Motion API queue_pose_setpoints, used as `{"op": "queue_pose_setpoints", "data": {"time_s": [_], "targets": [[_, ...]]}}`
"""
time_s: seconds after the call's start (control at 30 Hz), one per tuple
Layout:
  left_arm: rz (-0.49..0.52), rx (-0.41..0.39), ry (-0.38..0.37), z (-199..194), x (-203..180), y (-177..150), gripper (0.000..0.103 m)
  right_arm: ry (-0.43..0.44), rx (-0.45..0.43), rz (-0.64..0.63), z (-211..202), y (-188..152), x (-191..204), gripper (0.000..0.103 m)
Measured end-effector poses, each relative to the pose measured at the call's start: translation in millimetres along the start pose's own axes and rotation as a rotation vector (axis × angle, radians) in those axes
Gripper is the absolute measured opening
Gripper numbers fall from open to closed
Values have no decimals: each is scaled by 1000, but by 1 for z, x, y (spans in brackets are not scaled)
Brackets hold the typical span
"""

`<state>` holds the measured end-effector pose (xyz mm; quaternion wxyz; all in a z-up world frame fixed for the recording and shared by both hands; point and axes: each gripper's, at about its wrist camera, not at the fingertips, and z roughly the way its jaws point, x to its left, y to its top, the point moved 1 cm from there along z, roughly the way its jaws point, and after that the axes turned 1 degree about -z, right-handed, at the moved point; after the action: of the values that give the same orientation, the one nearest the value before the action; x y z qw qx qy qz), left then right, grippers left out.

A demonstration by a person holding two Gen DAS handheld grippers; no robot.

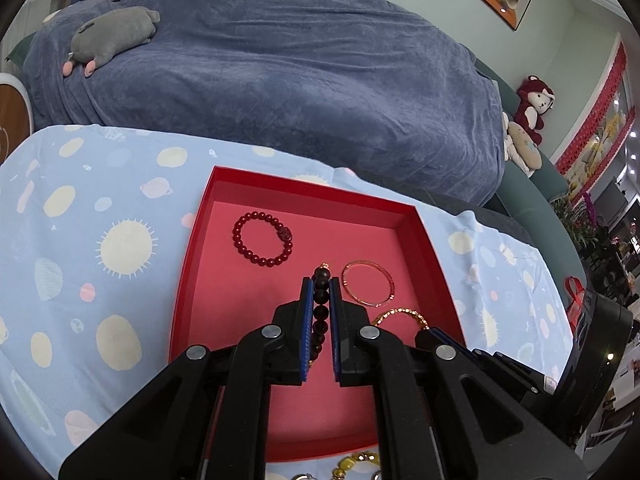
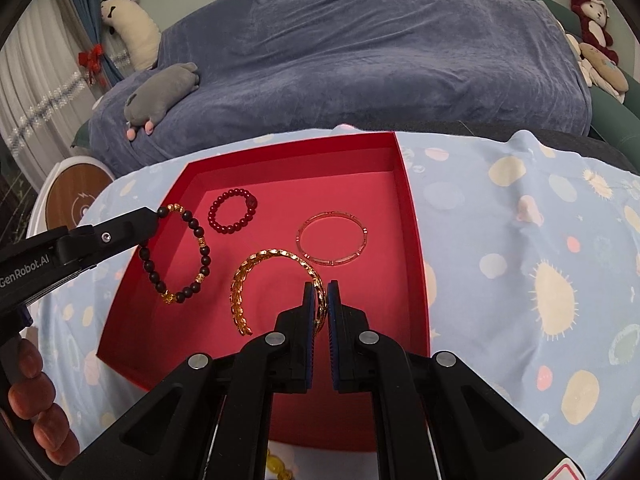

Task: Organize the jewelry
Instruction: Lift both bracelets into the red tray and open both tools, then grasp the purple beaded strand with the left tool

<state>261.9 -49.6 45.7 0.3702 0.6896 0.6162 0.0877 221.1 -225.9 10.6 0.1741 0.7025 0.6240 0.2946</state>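
A red tray (image 1: 200,248) (image 2: 412,216) lies on a blue patterned cloth. In it are a dark red bead bracelet (image 1: 262,239) (image 2: 233,216) and a thin gold bangle (image 1: 369,283) (image 2: 332,237). My left gripper (image 1: 321,286) (image 2: 154,216) is shut on a dark bead bracelet with gold beads (image 1: 320,312) (image 2: 176,256), which hangs over the tray's left part. My right gripper (image 2: 320,290) (image 1: 430,334) is shut on a gold leaf-link bracelet (image 2: 256,284) (image 1: 400,316) over the tray's middle.
A yellow bead piece (image 1: 358,465) (image 2: 278,466) lies on the cloth in front of the tray. Behind the table is a sofa under a blue blanket (image 1: 300,68) with a grey plush (image 1: 116,34) on it. A round white stool (image 2: 76,196) stands at the left.
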Motion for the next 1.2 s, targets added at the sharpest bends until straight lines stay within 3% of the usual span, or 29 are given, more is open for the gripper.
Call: {"op": "queue_pose_setpoints", "data": {"time_s": [0.43, 0.6, 0.67, 1.2], "targets": [[-34, 20, 77, 15, 23, -8, 9, -39, 13, -7, 14, -1, 1, 11], [-47, -3, 106, 8, 30, -12, 28, -38, 5, 24, 8, -3, -6, 15], [-49, -14, 118, 4, 33, -13, 35, -37, -6, 32, 3, -4, -9, 21], [-24, -48, 124, -35, 28, -33, 36, -18, -63, 44, -42, -19, -13, 21]]}}
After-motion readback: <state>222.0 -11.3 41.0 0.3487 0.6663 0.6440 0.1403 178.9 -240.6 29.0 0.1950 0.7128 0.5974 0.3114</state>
